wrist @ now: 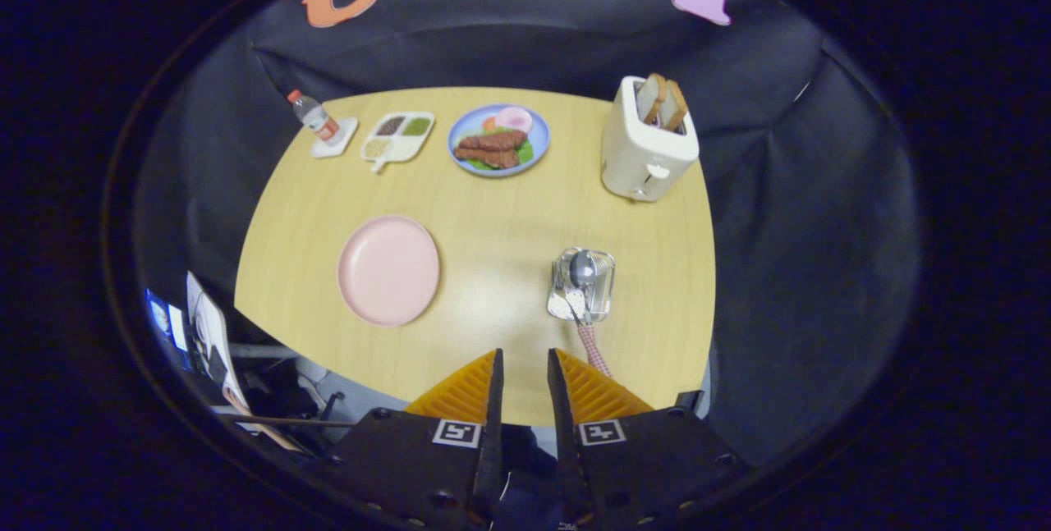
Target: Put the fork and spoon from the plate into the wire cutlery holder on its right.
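At the far left corner of the light wooden desk (509, 235) a small clear plastic bottle with a red cap (313, 115) stands on a white square coaster (335, 139). Just to its right lies a white divided tray (397, 136) with three compartments of dark, green and pale fillings. Nearer the front edge, on the left half, sits the round pink plate (388, 270), bare on top. Along the far edge, about the middle, a blue plate (498, 140) carries brown meat slices, greens and a pink slice. The gripper (524, 371) hovers above the front edge, its fingers a little apart with nothing between them. Just beyond the right finger, on the right half of the desk, stands the wire cutlery holder (585, 285); in it rest a metal spoon (582, 267), bowl uppermost, and a fork (568, 304), whose pink checked handle slants out toward the right fingertip. At the far right corner a cream toaster (647, 145) holds two slices of toast (662, 101).
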A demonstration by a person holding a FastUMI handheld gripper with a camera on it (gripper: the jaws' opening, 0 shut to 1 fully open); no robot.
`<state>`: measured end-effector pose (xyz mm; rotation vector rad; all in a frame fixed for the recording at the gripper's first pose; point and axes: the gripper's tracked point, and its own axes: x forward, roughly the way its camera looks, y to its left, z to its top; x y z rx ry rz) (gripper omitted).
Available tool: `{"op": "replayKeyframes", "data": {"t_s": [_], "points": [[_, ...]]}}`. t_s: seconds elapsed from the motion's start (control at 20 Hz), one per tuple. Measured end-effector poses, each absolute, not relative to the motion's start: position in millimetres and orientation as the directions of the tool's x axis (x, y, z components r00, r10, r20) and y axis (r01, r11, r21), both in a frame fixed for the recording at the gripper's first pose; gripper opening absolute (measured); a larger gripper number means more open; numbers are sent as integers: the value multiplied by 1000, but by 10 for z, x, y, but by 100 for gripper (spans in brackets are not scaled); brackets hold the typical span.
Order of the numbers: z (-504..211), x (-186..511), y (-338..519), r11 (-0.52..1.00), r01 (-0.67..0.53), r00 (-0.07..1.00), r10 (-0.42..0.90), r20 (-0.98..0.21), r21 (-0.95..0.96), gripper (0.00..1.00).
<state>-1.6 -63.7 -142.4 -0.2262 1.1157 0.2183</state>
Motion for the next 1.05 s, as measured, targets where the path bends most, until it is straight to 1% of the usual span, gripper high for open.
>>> {"op": "replayKeyframes", "data": {"t_s": [0.05,0.1,0.2,0.4,0.6,0.85,0.95,1.05], "points": [[-1351,-102,-555,960,-270,478,68,-875,-73,29],[-1287,-181,-475,963,-259,523,78,-849,-72,31],[-1182,-398,-290,971,-230,602,84,-794,-72,32],[-1047,-742,-65,983,-158,714,52,-698,-89,32],[-955,-1065,78,995,-75,763,14,-646,-68,32],[-585,-1357,103,996,10,846,-58,-531,-93,32],[-499,-1415,134,995,10,865,-60,-499,-101,31],[-356,-1437,84,993,10,898,-61,-436,-117,32]]}}
